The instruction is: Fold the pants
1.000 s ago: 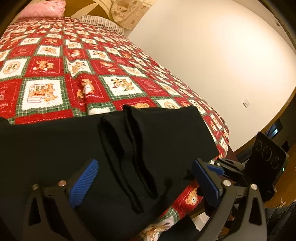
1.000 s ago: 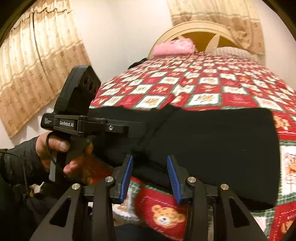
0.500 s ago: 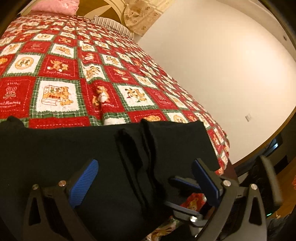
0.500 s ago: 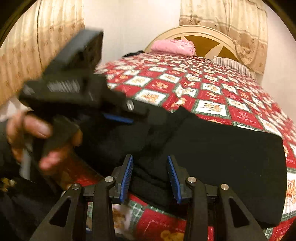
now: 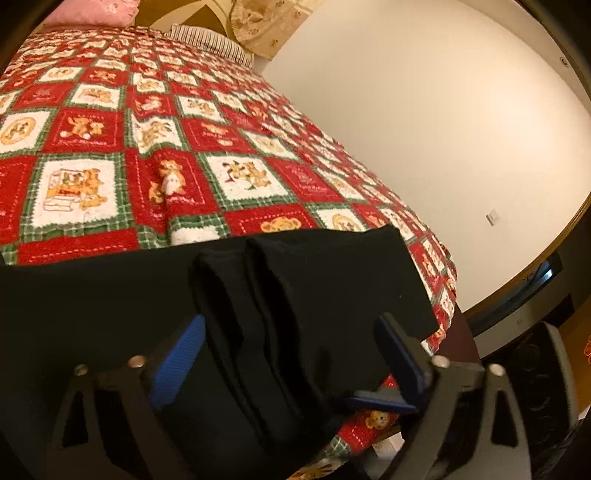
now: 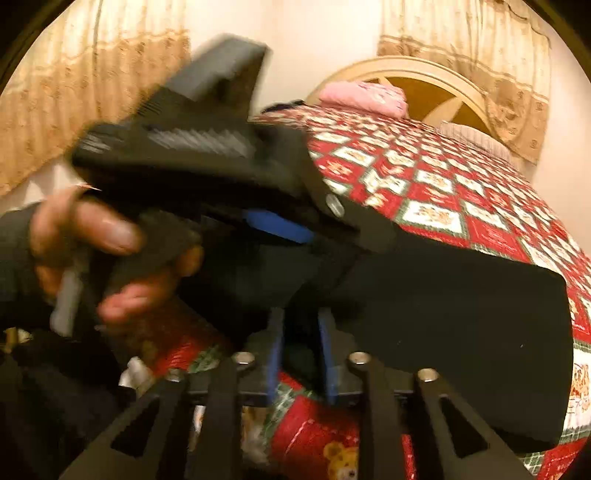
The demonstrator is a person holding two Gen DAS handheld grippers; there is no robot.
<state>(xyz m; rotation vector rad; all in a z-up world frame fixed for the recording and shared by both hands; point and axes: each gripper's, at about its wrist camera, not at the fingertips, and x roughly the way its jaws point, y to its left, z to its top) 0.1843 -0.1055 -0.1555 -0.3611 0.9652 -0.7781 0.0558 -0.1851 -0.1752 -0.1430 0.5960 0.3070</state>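
A bed carries it all, dressed in a red, green and white teddy-bear patchwork quilt. Black pants lie flat across its near edge at six o'clock, two raised folds running through the cloth. Up at eleven o'clock sit a pink pillow and, beside it, a striped pillow.

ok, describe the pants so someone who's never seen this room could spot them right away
Find the bed with the red, green and white teddy-bear patchwork quilt. At its near edge lie the black fabric pants, stretched flat across it. They are the only plain, dark, unpatterned thing on the quilt.
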